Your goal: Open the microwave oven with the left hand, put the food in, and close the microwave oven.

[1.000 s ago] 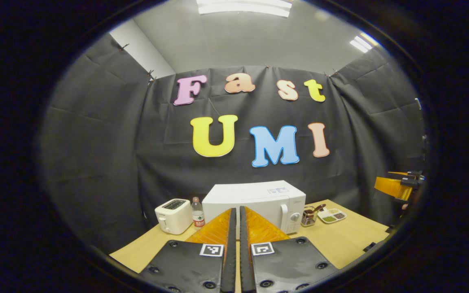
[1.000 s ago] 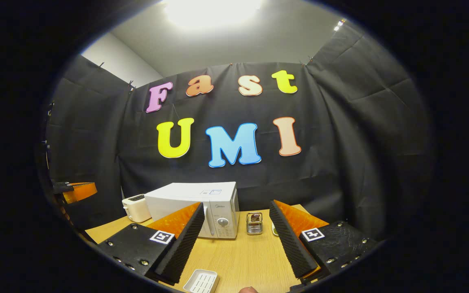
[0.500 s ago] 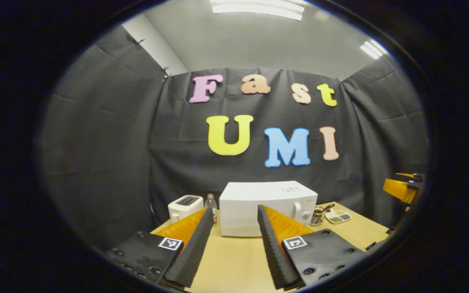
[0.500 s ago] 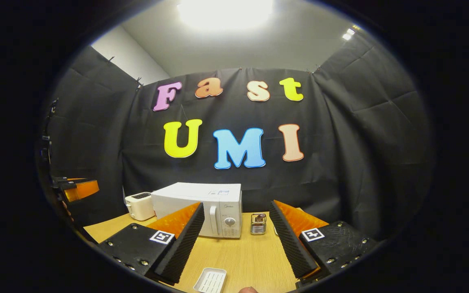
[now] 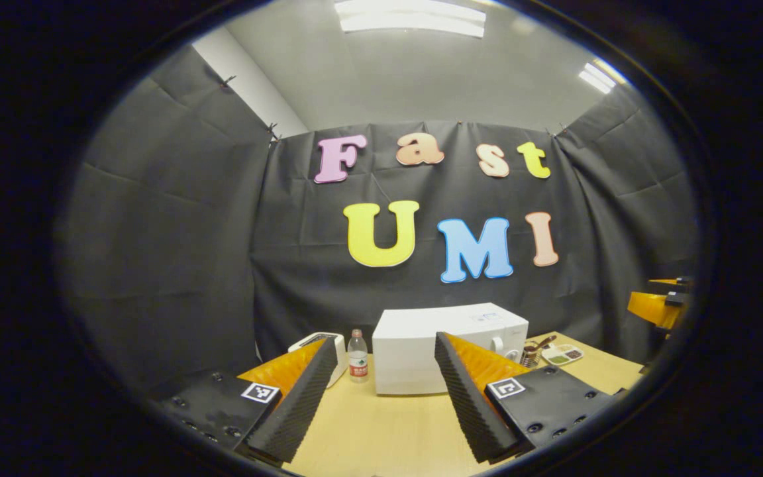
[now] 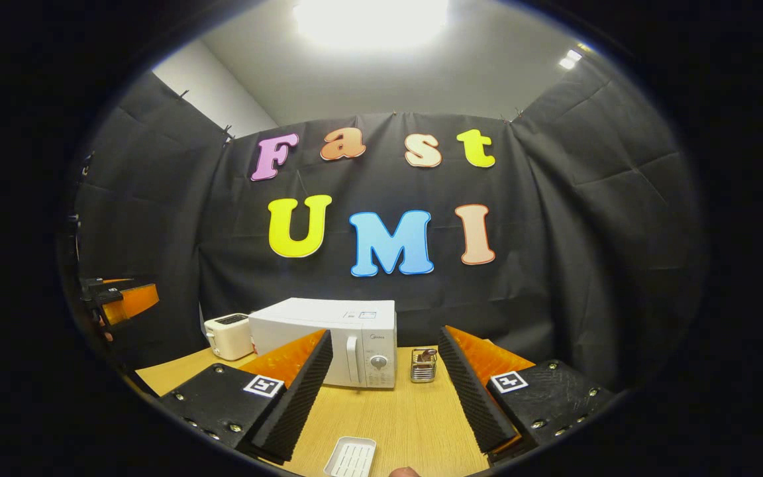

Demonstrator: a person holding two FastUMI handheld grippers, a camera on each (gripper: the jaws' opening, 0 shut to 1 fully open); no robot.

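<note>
Both the left gripper and right gripper gape above bare table, well short of the microwave.

The microwave oven is a white box standing upright on the wooden desk, well back toward the black cloth wall. Its door is shut. In the left gripper view its broad plain front face shows, with a round dial near the right edge. In the right gripper view the microwave oven is seen from its right front corner: a vertical white handle runs down the door's right side, and beside it sits a control panel with a round knob. A small label lies on its flat top. A white ridged tray lies flat on the desk, well in front of the oven; whether anything lies on it cannot be told.
</note>
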